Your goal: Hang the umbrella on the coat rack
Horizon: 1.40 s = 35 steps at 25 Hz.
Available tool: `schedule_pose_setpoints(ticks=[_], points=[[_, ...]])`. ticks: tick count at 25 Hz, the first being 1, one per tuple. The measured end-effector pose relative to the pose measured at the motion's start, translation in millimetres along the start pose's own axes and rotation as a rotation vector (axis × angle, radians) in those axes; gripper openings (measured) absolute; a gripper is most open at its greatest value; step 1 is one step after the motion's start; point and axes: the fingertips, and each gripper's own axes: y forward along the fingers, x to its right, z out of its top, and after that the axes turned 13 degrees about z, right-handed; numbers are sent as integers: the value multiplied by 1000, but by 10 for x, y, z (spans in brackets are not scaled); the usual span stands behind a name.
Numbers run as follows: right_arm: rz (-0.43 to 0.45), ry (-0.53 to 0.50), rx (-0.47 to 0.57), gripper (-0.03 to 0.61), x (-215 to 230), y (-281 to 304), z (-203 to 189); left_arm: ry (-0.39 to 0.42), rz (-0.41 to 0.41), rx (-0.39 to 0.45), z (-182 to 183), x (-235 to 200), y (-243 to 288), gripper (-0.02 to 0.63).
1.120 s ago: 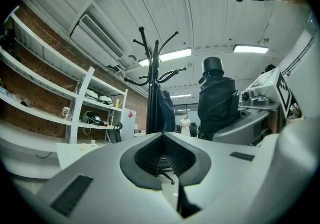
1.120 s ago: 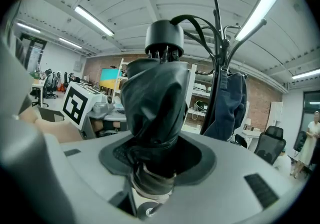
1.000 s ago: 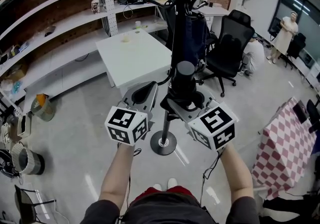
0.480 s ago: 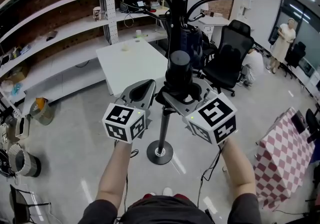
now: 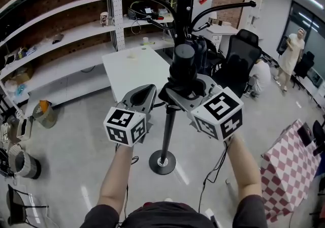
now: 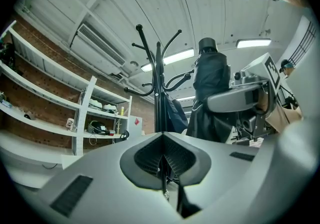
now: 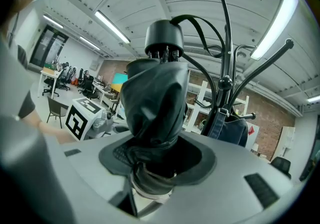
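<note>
Right gripper point(image 5: 187, 96): clamped on the umbrella point(image 5: 183, 64), jaws pressed into the bunched black fabric near its lower end; marker cube toward the person.
Right gripper, own view point(image 7: 150, 168): same grip, folded cloth filling the space between the jaws, a pale band of the shaft visible just under them.
Left gripper point(image 5: 142, 96): jaws brought together with nothing between them; held just left of the umbrella, apart from it.
Left gripper, own view point(image 6: 162, 165): only a thin dark seam between the ribbed pads.
Umbrella, right gripper view point(image 7: 152, 98): folded, black, upright, round cap on top.
Strap point(image 7: 202, 26): black loop arcing from the cap toward the rack.
Umbrella, left gripper view point(image 6: 210, 93): to the right of the rack, standing out of the other gripper.
Coat rack point(image 5: 167, 130): black pole on a round base on the grey floor, curved hooks at the top; right behind the umbrella in the head view.
Coat rack, gripper views point(image 6: 157, 93) point(image 7: 225, 93): hooks spreading upward, close beside the umbrella; umbrella not on any hook.
Garment point(image 7: 232, 128): dark blue, hanging on the rack.
Table point(image 5: 137, 69): white, behind the rack.
Office chair point(image 5: 238, 59): black, right of the rack.
Shelves point(image 5: 61, 24): white, along the brick wall.
Checked cloth point(image 5: 287, 166): red and white, far right.
</note>
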Motion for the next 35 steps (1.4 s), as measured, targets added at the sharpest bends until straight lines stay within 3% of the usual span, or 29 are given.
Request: schedule_pose_setpoints(ticks=[17, 35], points=[[50, 77, 24, 192, 247, 182, -116, -8, 41, -31, -166, -146, 110, 11], [85, 162, 19, 192, 204, 299, -423, -25, 47, -68, -352, -153, 166, 11]])
